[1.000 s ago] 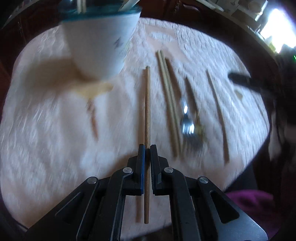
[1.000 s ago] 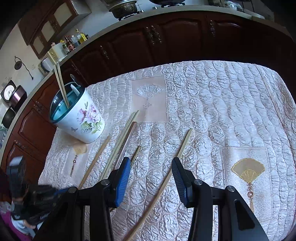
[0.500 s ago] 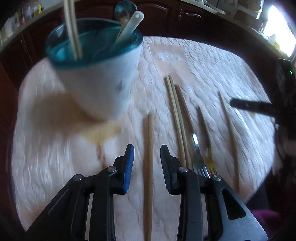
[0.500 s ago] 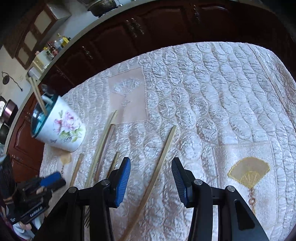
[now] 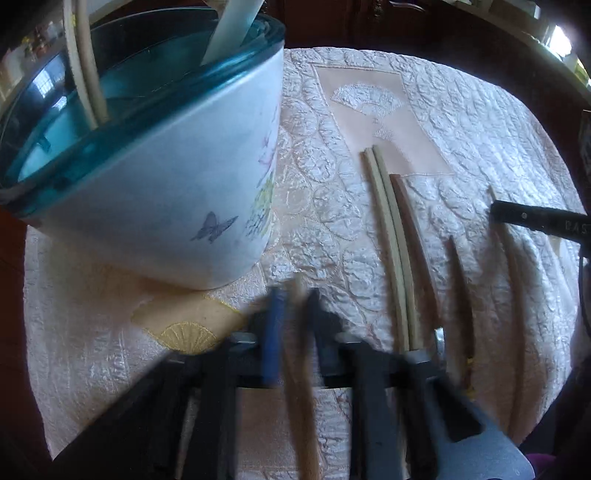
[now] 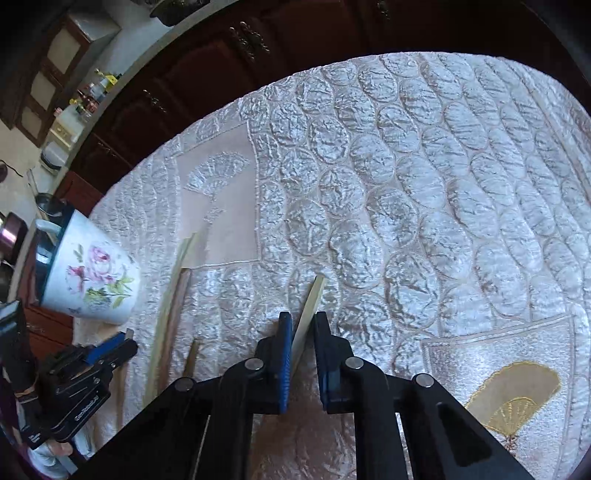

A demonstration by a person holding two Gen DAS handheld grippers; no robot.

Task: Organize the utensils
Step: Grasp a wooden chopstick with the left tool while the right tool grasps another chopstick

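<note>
A white floral holder with a teal rim (image 5: 155, 177) stands at the table's left; it holds pale chopsticks (image 5: 86, 70) and a white spoon (image 5: 232, 26), and shows in the right wrist view (image 6: 88, 280). My left gripper (image 5: 295, 314) is blurred, its jaws close around a brown chopstick (image 5: 301, 387) lying on the cloth. My right gripper (image 6: 302, 332) has its jaws narrowed around a pale chopstick (image 6: 310, 306), with small gaps showing on both sides. A pale pair (image 5: 391, 236), a brown chopstick (image 5: 413, 225) and a fork (image 5: 439, 339) lie between.
The table wears a quilted white cloth (image 6: 406, 184) with gold fan embroidery (image 6: 517, 398). Dark wooden cabinets (image 6: 295, 44) stand behind it. The right gripper's finger (image 5: 539, 218) shows at the right edge of the left wrist view. The left gripper (image 6: 88, 365) shows at lower left in the right wrist view.
My left gripper opened, moved toward the holder, and now its jaws have narrowed around the brown chopstick again. My right gripper dropped to the pale chopstick and its jaws narrowed around it.
</note>
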